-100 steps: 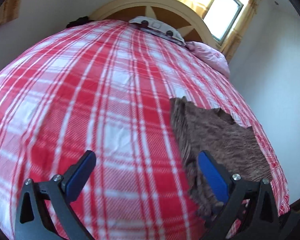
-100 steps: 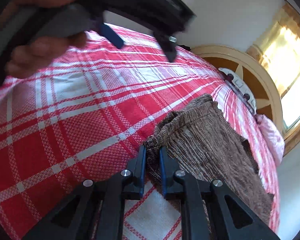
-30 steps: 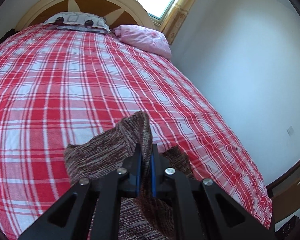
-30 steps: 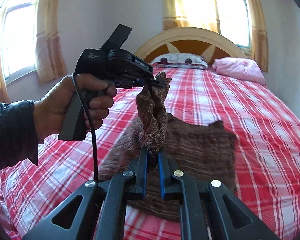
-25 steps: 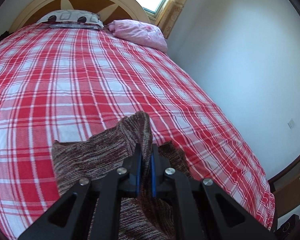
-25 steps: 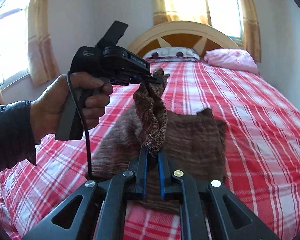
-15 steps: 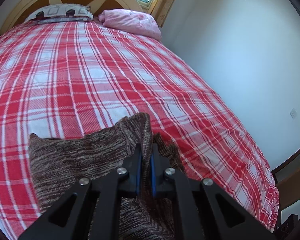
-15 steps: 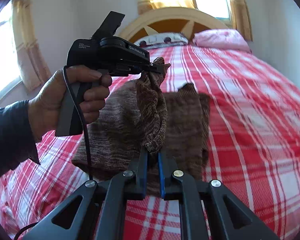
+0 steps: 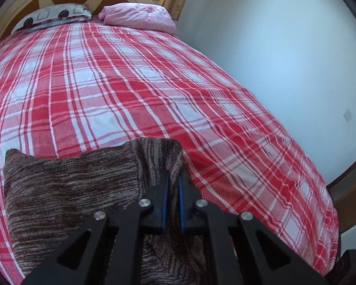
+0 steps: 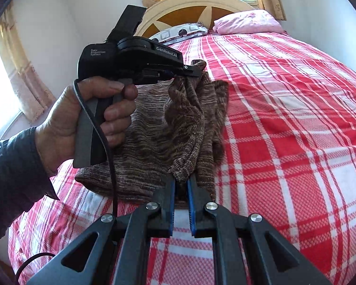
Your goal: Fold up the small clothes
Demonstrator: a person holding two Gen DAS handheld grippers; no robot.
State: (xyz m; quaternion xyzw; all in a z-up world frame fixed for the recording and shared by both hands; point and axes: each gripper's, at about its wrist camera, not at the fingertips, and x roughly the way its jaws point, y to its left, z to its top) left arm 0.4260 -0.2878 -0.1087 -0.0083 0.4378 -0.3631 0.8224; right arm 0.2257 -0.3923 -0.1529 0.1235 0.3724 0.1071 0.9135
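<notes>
A brown marled knit garment [image 10: 154, 128] lies on the red-and-white plaid bedspread [image 10: 284, 130], with one edge lifted off it. My right gripper [image 10: 180, 180] is shut on the near end of that lifted edge. My left gripper [image 10: 189, 72], held in a person's hand [image 10: 87, 118], is shut on the far end, a little above the bed. In the left wrist view the same garment [image 9: 66, 185] spreads to the left, and the left gripper [image 9: 172, 175] pinches a raised fold of it. The cloth between the two grippers hangs in a slack drape.
A pink pillow [image 10: 246, 23] and a patterned pillow [image 10: 178, 33] lie against the curved headboard [image 10: 197, 7]. White wall [image 9: 284, 59] runs along the bed's right side. Curtained windows [image 10: 14, 76] stand to the left and behind the headboard.
Both grippers have carried the held edge across to the right and lower toward the bed. The garment now lies doubled over itself, and more plaid shows on its left.
</notes>
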